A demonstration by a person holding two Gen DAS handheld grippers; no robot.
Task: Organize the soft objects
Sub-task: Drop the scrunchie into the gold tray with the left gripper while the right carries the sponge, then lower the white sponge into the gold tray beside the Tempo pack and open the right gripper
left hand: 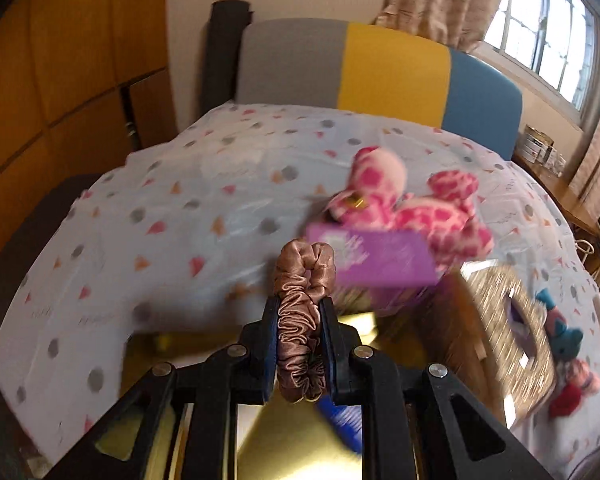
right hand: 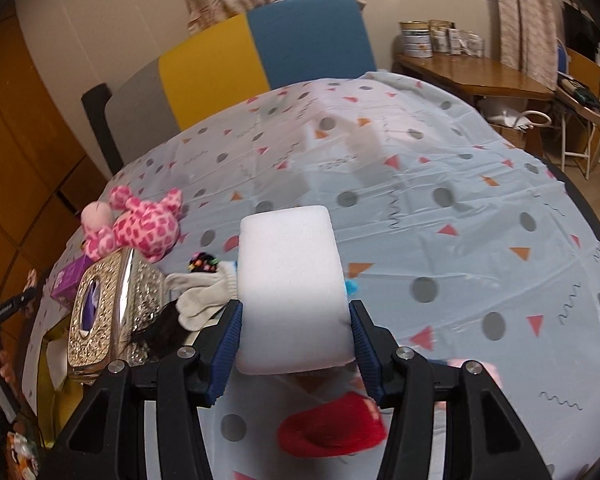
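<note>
My left gripper is shut on a bronze satin scrunchie, which sticks up between its blue pads above a yellow container. In front lie a purple box and a pink spotted plush toy. My right gripper is shut on a white sponge block, held above the patterned bed cover. Under it lies a red soft item. To its left are a white glove, a black hair tie with coloured beads and the same plush toy.
A glittery tissue box stands at the bed's left side, seen also as a tissue box with a teal toy beside it. A grey, yellow and blue headboard backs the bed. A wooden desk with tins is at the far right.
</note>
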